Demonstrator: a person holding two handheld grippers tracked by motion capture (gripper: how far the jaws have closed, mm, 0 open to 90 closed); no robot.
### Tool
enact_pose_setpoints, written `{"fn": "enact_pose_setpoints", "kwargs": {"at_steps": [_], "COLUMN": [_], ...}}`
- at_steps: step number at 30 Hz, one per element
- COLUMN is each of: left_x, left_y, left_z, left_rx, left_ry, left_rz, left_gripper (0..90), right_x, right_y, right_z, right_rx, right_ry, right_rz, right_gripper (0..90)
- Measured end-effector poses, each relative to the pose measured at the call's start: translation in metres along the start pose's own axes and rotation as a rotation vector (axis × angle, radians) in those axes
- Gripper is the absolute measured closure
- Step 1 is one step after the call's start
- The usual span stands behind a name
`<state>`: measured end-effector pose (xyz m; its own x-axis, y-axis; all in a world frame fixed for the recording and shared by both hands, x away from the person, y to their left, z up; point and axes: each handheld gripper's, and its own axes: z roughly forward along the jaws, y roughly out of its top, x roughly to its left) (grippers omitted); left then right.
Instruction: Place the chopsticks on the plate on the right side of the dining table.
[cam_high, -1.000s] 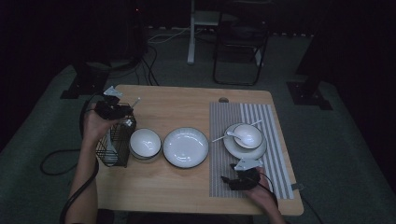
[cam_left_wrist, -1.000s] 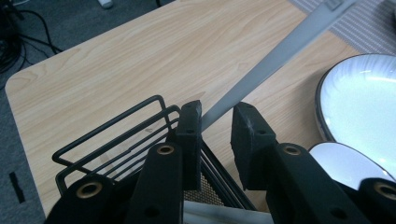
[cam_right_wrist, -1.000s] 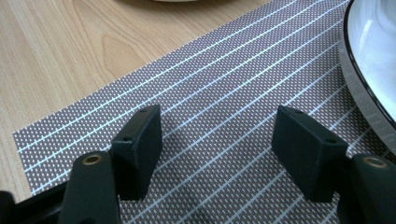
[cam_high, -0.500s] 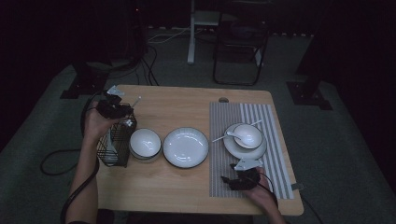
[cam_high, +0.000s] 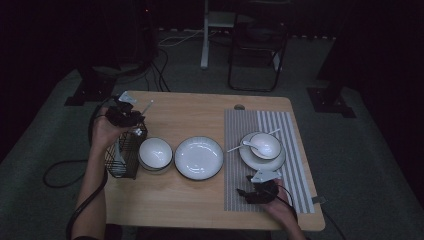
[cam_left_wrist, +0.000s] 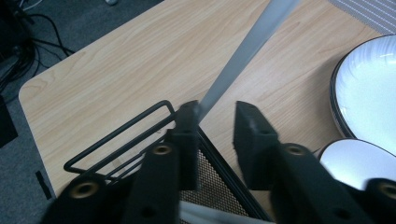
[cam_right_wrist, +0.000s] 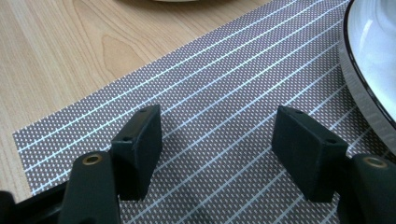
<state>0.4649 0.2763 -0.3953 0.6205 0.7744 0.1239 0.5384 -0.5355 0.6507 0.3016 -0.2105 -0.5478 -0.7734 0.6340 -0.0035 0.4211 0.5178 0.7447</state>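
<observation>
My left gripper (cam_high: 124, 116) hovers over the far end of a black wire basket (cam_high: 121, 156) at the table's left. In the left gripper view, a flat silver utensil handle (cam_left_wrist: 243, 51) rises from the basket (cam_left_wrist: 116, 140) and leans on the tip of one jaw. The left gripper (cam_left_wrist: 217, 116) has just been opening; a gap separates the handle from the other jaw. My right gripper (cam_high: 248, 193) rests low on the striped placemat (cam_high: 235, 150), open (cam_right_wrist: 217, 135) with only mat (cam_right_wrist: 210, 84) between its fingers.
A small white bowl (cam_high: 155, 154) stands beside the basket, with a wide white plate (cam_high: 198, 157) next to it. On the placemat sits a plate holding a bowl and spoon (cam_high: 263, 146); its rim (cam_right_wrist: 369, 56) is close to my right gripper.
</observation>
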Motion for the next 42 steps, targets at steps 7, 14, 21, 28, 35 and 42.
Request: {"fn": "enact_pose_setpoints", "kwargs": {"at_steps": [7,14,21,28,35,42], "left_x": [-0.001,-0.001,-0.003,-0.007,-0.009,-0.009], "left_y": [0.006,0.009,0.010,0.010,0.010,0.007], "left_z": [0.001,0.007,0.008,0.005,-0.001,-0.010], "left_rx": [-0.010,0.008,0.015,0.006,-0.026,-0.091], "left_ry": [0.014,0.014,0.032,0.062,0.071,0.081], "left_rz": [0.006,0.016,0.058,0.102,0.115,0.107], "left_gripper": [65.1,69.6,73.7,77.1,83.2,85.1], "right_x": [0.000,0.000,0.000,0.000,0.000,0.000], "right_y": [0.000,0.000,0.000,0.000,0.000,0.000], "right_z": [0.000,0.000,0.000,0.000,0.000,0.000], "right_rx": [0.000,0.000,0.000,0.000,0.000,0.000], "right_ry": [0.000,0.000,0.000,0.000,0.000,0.000], "right_rz": [0.000,0.000,0.000,0.000,0.000,0.000], "right_gripper": [32.9,32.9,32.9,32.9,32.9,32.9]}}
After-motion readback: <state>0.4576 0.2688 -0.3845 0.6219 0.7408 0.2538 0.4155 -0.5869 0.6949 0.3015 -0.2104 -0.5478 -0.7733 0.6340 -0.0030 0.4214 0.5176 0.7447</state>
